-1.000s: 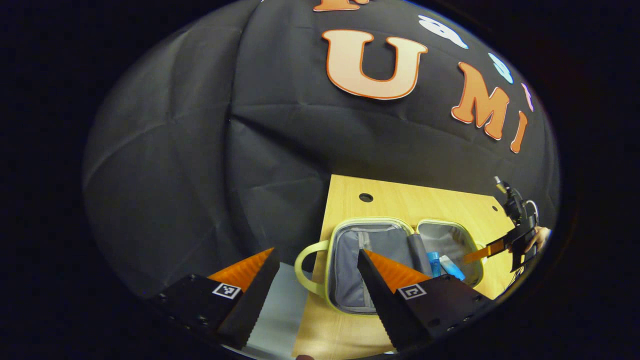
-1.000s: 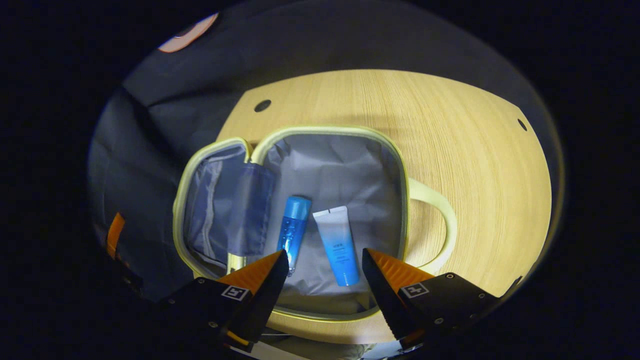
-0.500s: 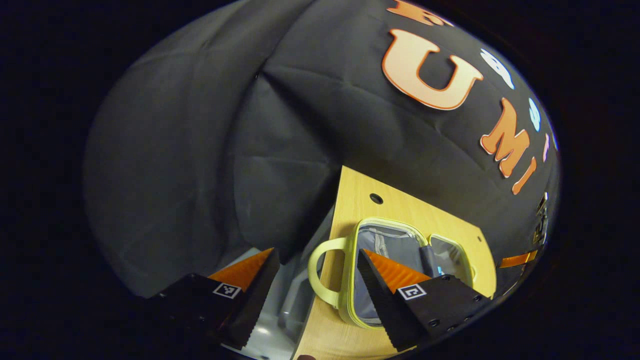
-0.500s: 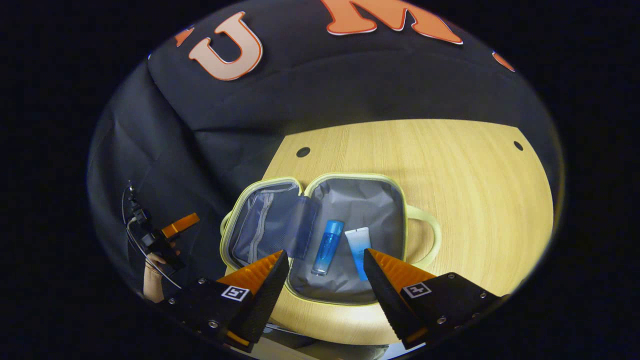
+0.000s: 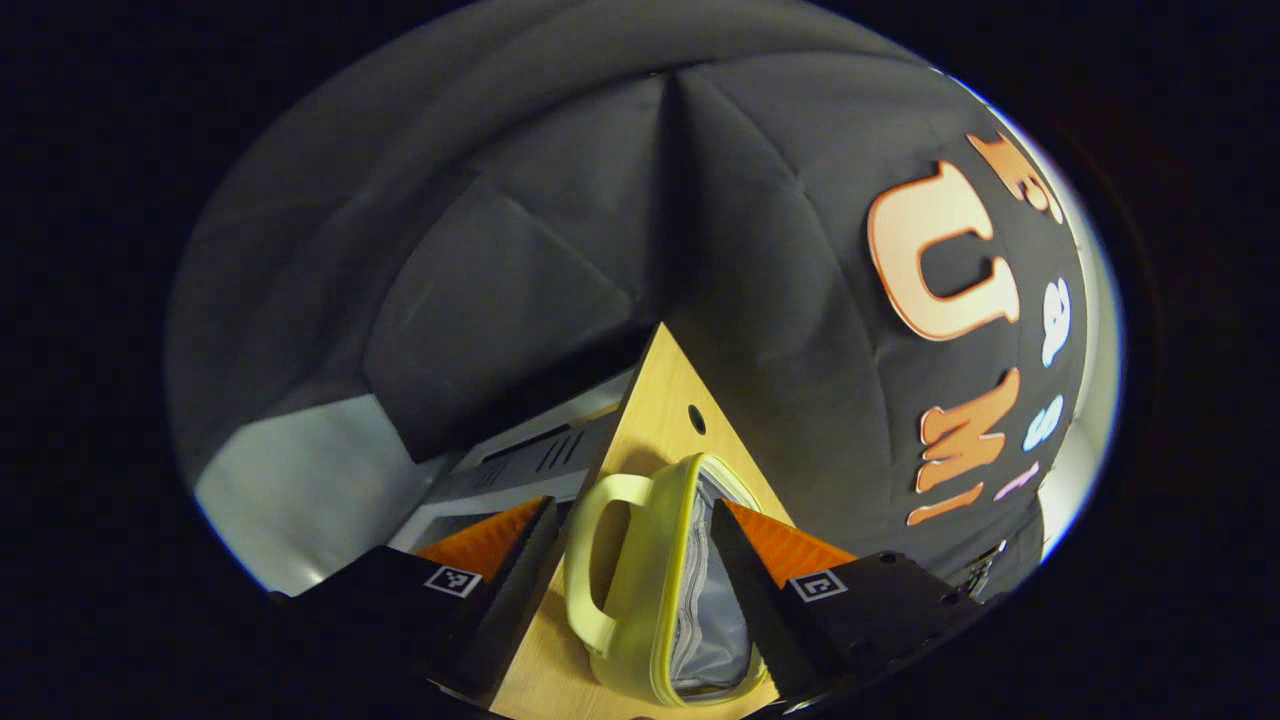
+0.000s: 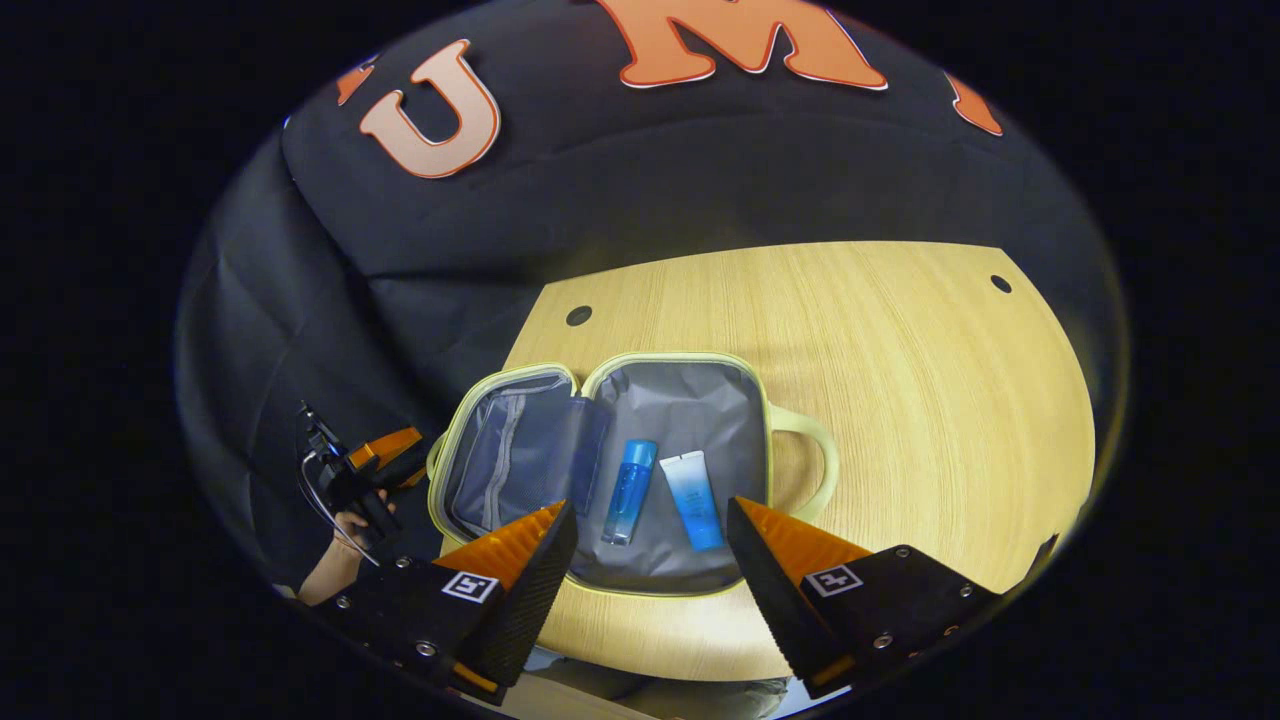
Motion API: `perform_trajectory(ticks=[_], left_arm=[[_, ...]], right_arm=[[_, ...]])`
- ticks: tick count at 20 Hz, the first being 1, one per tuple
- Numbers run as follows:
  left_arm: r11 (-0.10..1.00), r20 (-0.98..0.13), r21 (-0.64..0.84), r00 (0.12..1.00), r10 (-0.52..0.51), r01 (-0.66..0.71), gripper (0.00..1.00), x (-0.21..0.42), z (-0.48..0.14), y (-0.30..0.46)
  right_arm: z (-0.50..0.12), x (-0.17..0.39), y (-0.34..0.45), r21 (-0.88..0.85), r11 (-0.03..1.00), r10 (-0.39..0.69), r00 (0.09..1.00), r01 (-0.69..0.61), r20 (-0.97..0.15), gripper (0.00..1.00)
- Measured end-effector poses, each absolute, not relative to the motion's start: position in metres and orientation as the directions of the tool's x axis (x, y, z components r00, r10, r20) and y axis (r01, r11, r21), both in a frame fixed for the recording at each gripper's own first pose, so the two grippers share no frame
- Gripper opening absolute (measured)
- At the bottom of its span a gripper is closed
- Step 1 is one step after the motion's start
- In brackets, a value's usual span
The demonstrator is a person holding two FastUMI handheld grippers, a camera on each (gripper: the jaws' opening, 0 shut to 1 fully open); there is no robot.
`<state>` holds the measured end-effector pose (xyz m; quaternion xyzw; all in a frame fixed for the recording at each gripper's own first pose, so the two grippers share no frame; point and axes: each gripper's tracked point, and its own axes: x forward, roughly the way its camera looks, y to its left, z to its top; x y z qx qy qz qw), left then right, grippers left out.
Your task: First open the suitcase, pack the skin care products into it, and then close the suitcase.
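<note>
Suitcase [image 6: 640, 470] is lying open holding bottle [image 6: 628, 491] and tube [image 6: 691, 486]; left gripper [image 5: 625, 540], fingers spread, is nearing its handle [image 5: 597, 560] for closing, while right gripper [image 6: 650, 535] is hovering open.

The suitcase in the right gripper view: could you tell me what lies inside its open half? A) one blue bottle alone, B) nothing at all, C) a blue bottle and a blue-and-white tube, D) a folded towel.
C: in the right gripper view the suitcase lies open on the table, with the blue bottle and the tube side by side on its grey lining.
</note>
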<state>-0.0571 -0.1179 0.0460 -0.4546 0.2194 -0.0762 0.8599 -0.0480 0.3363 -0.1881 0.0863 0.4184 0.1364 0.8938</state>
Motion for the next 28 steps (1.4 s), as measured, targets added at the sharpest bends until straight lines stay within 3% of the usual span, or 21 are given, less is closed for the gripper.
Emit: perform_trajectory(ticks=[4,6,7,9,10,11,19,28], left_arm=[[0.556,-0.337,-0.825,0.875,-0.347,-0.097,0.98,-0.055,0.021,-0.122],[0.545,-0.342,-0.832,0.869,-0.358,-0.103,0.68,-0.055,0.016,-0.127],[0.533,-0.334,-0.840,0.871,-0.360,-0.101,0.68,-0.054,0.020,-0.127],[0.545,-0.364,-0.826,0.874,-0.321,-0.144,0.39,-0.048,0.009,-0.127],[0.544,-0.378,-0.823,0.873,-0.308,-0.164,0.14,-0.048,0.009,-0.123],[0.554,-0.385,-0.815,0.873,-0.299,-0.170,0.09,-0.048,0.012,-0.125],[0.799,-0.490,-0.580,0.851,-0.189,-0.157,0.10,-0.063,0.068,-0.138],[0.941,-0.432,-0.329,0.899,-0.077,-0.077,0.10,-0.087,0.215,-0.219]], right_arm=[[-0.188,-0.048,0.324,0.267,0.953,0.296,0.622,-0.143,-0.725,0.96],[-0.187,-0.045,0.319,0.265,0.955,0.288,0.632,-0.134,-0.719,0.96],[-0.187,-0.043,0.317,0.262,0.956,0.284,0.640,-0.132,-0.714,0.96],[-0.185,-0.040,0.315,0.266,0.956,0.283,0.650,-0.128,-0.705,0.96],[-0.183,-0.040,0.313,0.269,0.955,0.283,0.653,-0.124,-0.703,0.96],[-0.181,-0.037,0.311,0.270,0.955,0.279,0.662,-0.119,-0.696,0.96],[-0.144,0.001,0.253,0.227,0.973,0.157,0.814,-0.032,-0.560,0.95],[-0.100,0.021,0.164,0.140,0.990,0.068,0.900,-0.007,-0.431,0.95]])
